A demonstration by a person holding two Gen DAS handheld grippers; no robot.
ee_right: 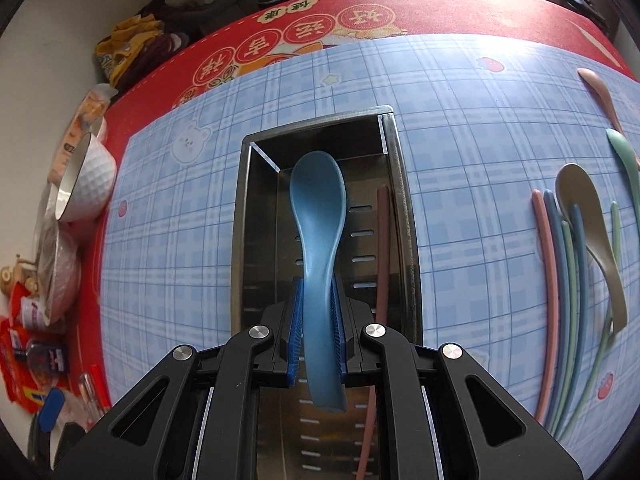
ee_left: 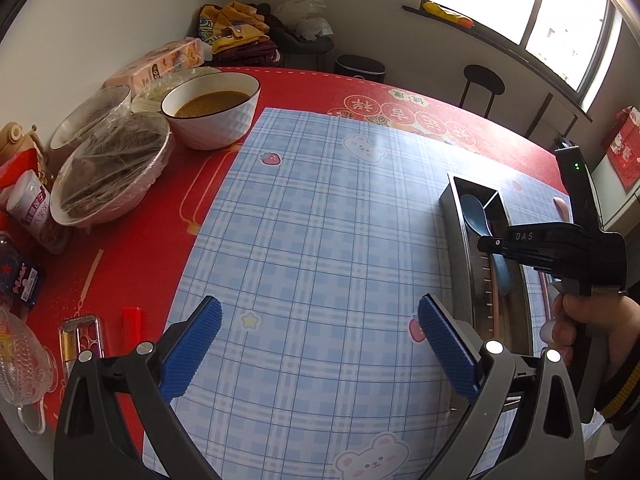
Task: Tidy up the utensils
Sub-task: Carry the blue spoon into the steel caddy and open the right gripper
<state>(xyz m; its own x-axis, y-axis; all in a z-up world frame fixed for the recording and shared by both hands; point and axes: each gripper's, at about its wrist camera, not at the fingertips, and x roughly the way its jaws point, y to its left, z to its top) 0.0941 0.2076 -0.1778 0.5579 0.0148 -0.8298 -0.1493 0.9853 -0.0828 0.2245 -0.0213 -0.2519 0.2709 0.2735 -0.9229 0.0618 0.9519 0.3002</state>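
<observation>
So the biggest thing here is the worktop (ee_left: 280,92), covered in a red cloth with a blue plaid mat (ee_left: 320,220) laid over the middle. I'll use the metal utensil tray (ee_right: 404,200) as my reference point since everything hangs around it. It's a long steel box with slots in its floor, sitting on the plaid mat.

Off to the tray's left side in the right wrist view, at the worktop's edge, there's a white dimpled bowl (ee_right: 92,184); the left wrist view shows brownish soup in it, with a couple of cling-wrapped bowls (ee_left: 108,176) just beside it.

On the tray's other side, lying loose on the mat, is a bunch of chopsticks (ee_right: 560,280) in pink, blue and green, with a beige spoon (ee_right: 588,216) on top of them, plus a green spoon (ee_right: 624,152) and a pink spoon (ee_right: 600,88) further out. One pink chopstick (ee_right: 383,248) is already inside the tray, along its right wall.

The right hand-held gripper (ee_right: 318,332) is clamped on the handle of a blue spoon (ee_right: 318,208), bowl end pointing forward, held over the tray's open compartment. Can't tell whether the spoon touches the tray floor.

The left hand-held gripper (ee_left: 320,344) is spread wide with nothing between its blue pads (ee_left: 192,348), hovering over bare mat well to the left of the tray.
</observation>
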